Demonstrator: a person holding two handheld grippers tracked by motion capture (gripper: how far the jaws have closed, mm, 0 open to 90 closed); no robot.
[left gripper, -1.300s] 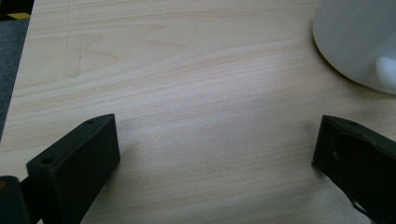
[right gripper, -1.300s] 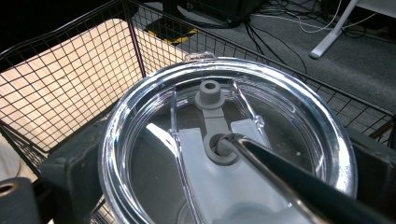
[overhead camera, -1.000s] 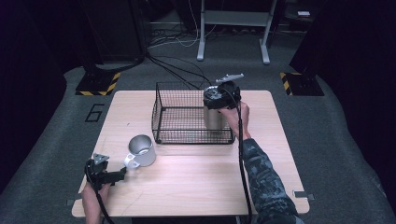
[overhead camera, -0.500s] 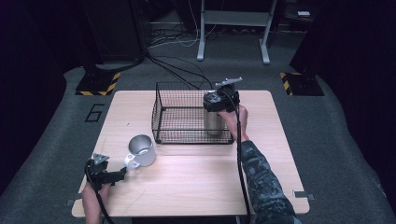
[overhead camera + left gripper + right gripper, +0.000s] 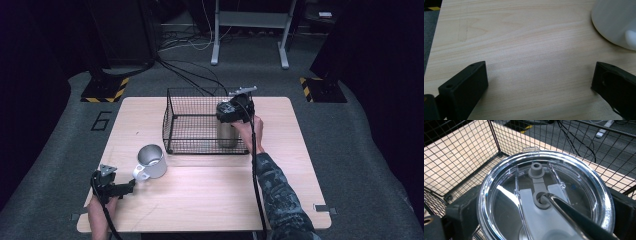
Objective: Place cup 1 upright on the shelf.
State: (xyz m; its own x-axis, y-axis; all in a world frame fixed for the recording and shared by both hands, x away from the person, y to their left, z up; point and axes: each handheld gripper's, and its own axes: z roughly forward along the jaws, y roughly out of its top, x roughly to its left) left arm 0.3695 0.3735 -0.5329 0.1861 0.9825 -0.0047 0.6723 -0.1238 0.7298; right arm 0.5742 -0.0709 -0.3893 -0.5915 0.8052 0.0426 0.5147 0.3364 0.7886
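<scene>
In the high view, the right hand-held gripper (image 5: 234,111) is clenched around the top of a tall steel tumbler with a clear plastic lid (image 5: 227,135), which stands upright in the right near corner of a black wire basket (image 5: 192,122) at the middle far part of the pale wooden counter (image 5: 210,185). The left hand-held gripper (image 5: 112,186) rests at the near left of the counter, just beside a white metal mug with a handle (image 5: 150,162), which stands outside the basket.

In the left gripper view, the left hand-held gripper (image 5: 539,82) is released, its jaws wide apart over bare wood, with the mug (image 5: 615,22) at the far right, apart from both.

In the right gripper view, the right hand-held gripper (image 5: 544,212) grasps the tumbler by its lid rim (image 5: 544,195), one jaw on either side, with a metal straw through the lid's hole and basket mesh (image 5: 461,152) around it.
</scene>
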